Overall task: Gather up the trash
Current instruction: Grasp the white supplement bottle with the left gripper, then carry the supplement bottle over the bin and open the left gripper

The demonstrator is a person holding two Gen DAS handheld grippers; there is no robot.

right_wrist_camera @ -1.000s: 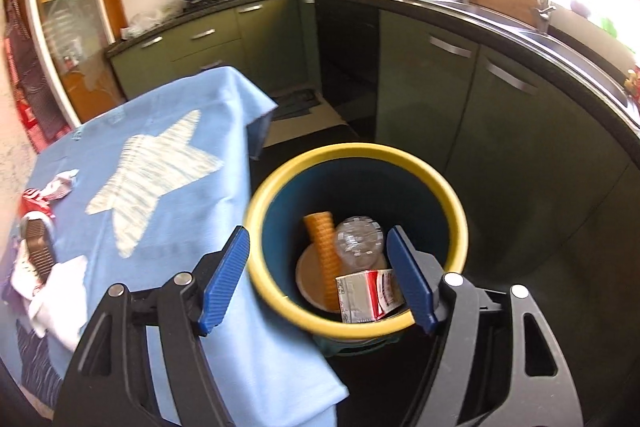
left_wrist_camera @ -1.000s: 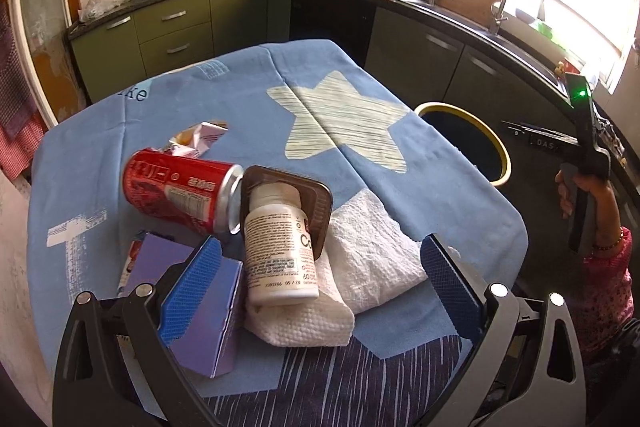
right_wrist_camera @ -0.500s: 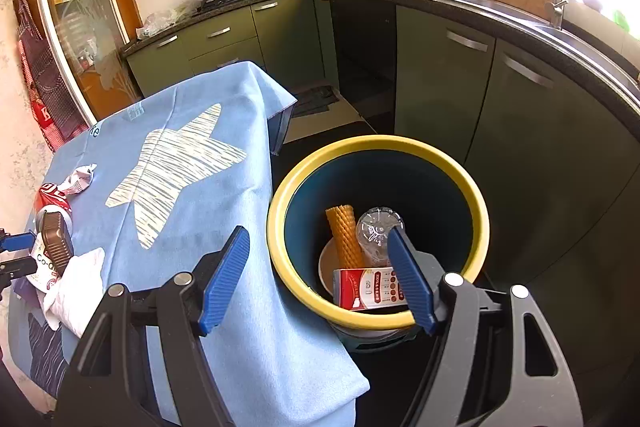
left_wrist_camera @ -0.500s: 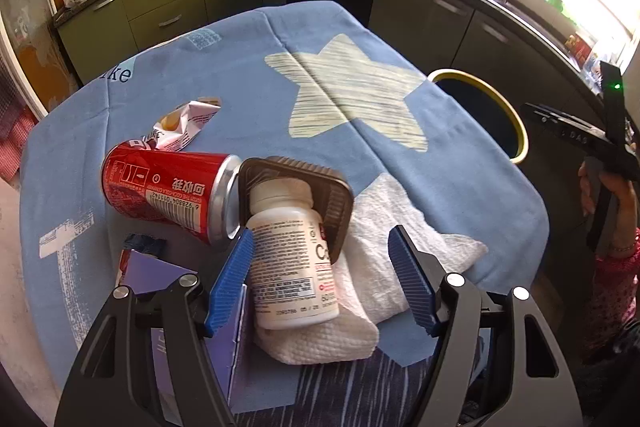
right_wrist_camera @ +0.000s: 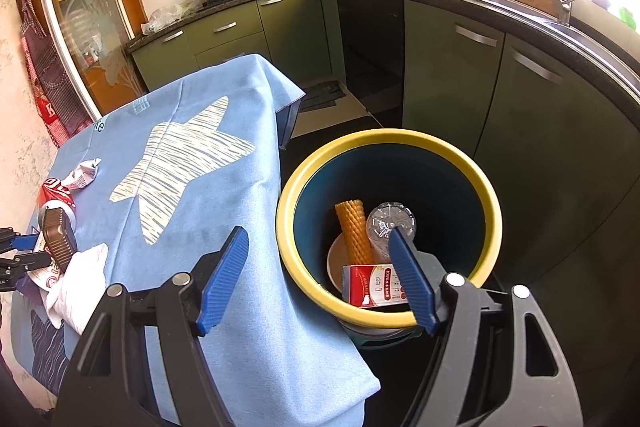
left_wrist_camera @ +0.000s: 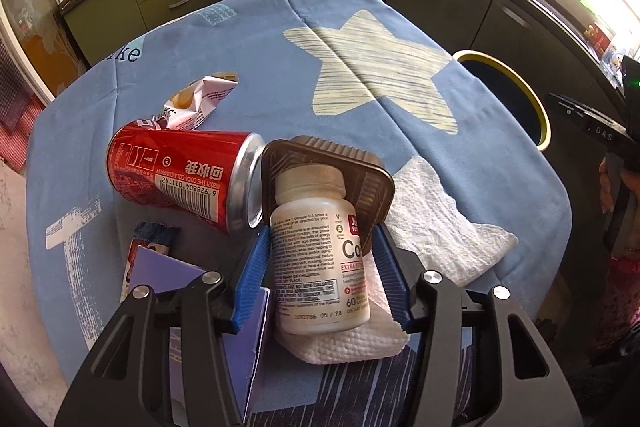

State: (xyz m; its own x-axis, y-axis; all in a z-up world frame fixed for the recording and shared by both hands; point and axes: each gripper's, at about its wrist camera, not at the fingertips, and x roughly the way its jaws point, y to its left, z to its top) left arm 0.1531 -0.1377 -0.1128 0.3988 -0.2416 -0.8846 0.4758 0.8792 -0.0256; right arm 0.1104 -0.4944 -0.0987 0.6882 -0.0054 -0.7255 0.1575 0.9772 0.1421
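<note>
Tablecloth (left_wrist_camera: pixel 240 39): can (left_wrist_camera: pixel 180 175), tray (left_wrist_camera: pixel 352 171) crowd bottle (left_wrist_camera: pixel 320 259).

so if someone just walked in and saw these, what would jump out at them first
Probably the white pill bottle lying on a paper towel at the near edge of the blue star tablecloth, with the left claw closed around it. Right beside it a red soda can lies on its side. Off the table's right side, the yellow-rimmed bin already holds trash, with the right claw open above it.
</note>
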